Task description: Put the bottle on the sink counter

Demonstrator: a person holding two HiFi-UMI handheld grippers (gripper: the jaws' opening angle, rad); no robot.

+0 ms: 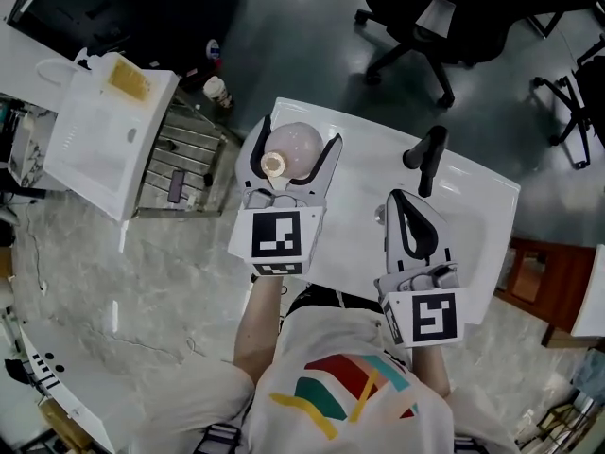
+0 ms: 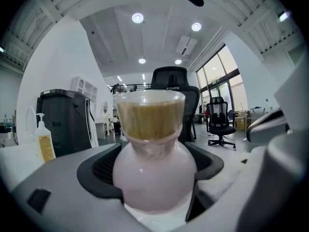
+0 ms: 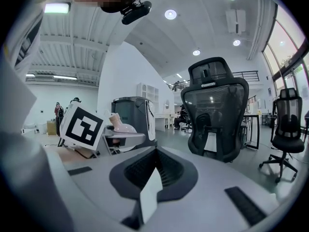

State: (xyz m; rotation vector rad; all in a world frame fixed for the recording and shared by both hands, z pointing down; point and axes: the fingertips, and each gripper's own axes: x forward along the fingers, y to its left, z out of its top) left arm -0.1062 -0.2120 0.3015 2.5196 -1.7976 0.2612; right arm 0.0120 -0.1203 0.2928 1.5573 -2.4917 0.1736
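L gripper [image 1: 299,140] is clamped on the bottle [image 1: 293,148], one jaw on each side of the round pale-pink belly. The left gripper view shows the jaws spread approx. as wide as that belly, pads hard against it. Bottle stands near upright, cap [image 1: 273,165] on top, so its long axis runs approx. straight down at the counter [image 1: 473,206]. The base is already the end facing the surface.

It's over the counter's left end, close to the left edge and well away from the faucet [image 1: 427,154], which sits toward the middle-back. I can't tell whether the base touches or hangs just clear. There's white directly under it in the left gripper view, but no gap is readable.

R gripper [image 1: 397,197] has its jaws pressed together w/ nothing in them. It's parked over the counter's right half just beside the faucet, so it's not in the bottle's way.

So the move turns on the vertical only, imo. Bottle is above the surface w/ base down, and L is the hand that has it. Lower it straight, then release. One thing to watch is how near the left edge it sits, so nudging it inward first looks safer.
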